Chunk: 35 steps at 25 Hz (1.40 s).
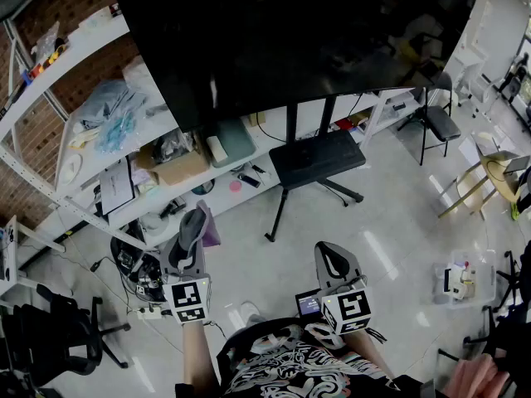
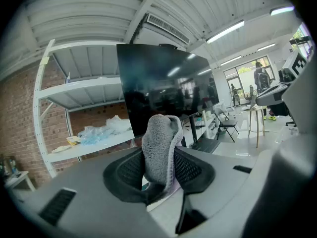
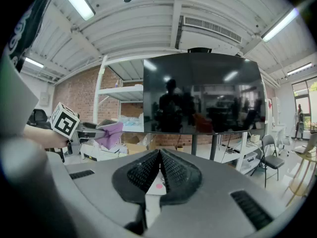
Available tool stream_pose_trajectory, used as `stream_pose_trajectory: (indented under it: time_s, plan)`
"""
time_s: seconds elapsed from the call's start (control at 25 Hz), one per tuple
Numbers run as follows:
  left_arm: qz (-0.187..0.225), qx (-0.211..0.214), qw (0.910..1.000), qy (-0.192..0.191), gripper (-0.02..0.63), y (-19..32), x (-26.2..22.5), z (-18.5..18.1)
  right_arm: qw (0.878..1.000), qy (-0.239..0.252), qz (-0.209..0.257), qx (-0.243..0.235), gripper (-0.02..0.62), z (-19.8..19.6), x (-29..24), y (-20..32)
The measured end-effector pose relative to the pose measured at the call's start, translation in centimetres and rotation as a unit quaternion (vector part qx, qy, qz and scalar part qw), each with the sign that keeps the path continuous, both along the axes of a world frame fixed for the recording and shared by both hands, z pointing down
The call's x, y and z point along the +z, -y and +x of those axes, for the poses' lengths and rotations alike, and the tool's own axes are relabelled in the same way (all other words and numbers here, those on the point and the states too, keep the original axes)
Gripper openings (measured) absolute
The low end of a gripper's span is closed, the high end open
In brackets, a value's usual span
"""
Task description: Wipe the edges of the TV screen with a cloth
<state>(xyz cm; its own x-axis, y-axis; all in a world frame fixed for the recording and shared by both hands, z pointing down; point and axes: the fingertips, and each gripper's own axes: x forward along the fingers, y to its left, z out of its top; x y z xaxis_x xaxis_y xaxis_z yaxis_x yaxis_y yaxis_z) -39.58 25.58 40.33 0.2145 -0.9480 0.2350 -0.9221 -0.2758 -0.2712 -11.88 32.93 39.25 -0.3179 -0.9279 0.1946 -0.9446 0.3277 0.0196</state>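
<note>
left gripper (image 1: 192, 225) pinching grey cloth (image 2: 160, 145) (purple on its back) | right gripper (image 3: 159, 168) pressed together, nothing between | TV screen (image 1: 290, 31) ahead, apart from both

Long fluorescent ceiling strips (image 3: 79, 1) light the room brightly and evenly, glaring white and mirrored as streaks in the glossy black TV screen (image 3: 200, 93). Both gripper views bow straight lines and go black at the corners. The grey fluffy cloth (image 2: 161, 148), close to the lens, is sharp. The head view is dimmer, with pale streaks on the glossy light floor (image 1: 398, 222).
</note>
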Motion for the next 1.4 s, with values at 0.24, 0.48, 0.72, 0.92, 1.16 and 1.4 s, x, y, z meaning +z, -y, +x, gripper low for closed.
stream_pose_trajectory:
  time_s: [0.24, 0.48, 0.72, 0.92, 1.16, 1.4]
  plan:
    - [-0.004, -0.015, 0.9999, 0.006, 0.152, -0.5, -0.3, 1.0, 1.000, -0.003, -0.011, -0.015, 0.029, 1.3, 0.6, -0.3]
    - [-0.004, -0.041, 0.9991, 0.004, 0.152, -1.6, -0.3, 1.9, 1.000, -0.004, -0.015, -0.024, 0.029, 3.7, 1.4, -0.8]
    - [-0.023, -0.087, 0.9959, 0.010, 0.152, -0.1, 0.7, 0.9, 0.999, 0.020, -0.029, -0.028, 0.029, 5.2, 2.2, -0.7]
    - [-0.031, -0.112, 0.9933, 0.005, 0.152, 2.0, 0.8, -1.0, 0.999, 0.020, -0.041, -0.021, 0.029, 5.9, 2.9, 0.7]
    - [-0.039, -0.120, 0.9920, 0.009, 0.152, 7.0, 2.4, -1.3, 0.999, 0.005, -0.041, -0.007, 0.029, 6.7, 3.3, 5.2]
    - [-0.043, -0.131, 0.9905, 0.003, 0.152, 14.5, 3.2, -1.9, 0.999, -0.003, -0.044, -0.011, 0.029, 6.4, 3.3, 12.8]
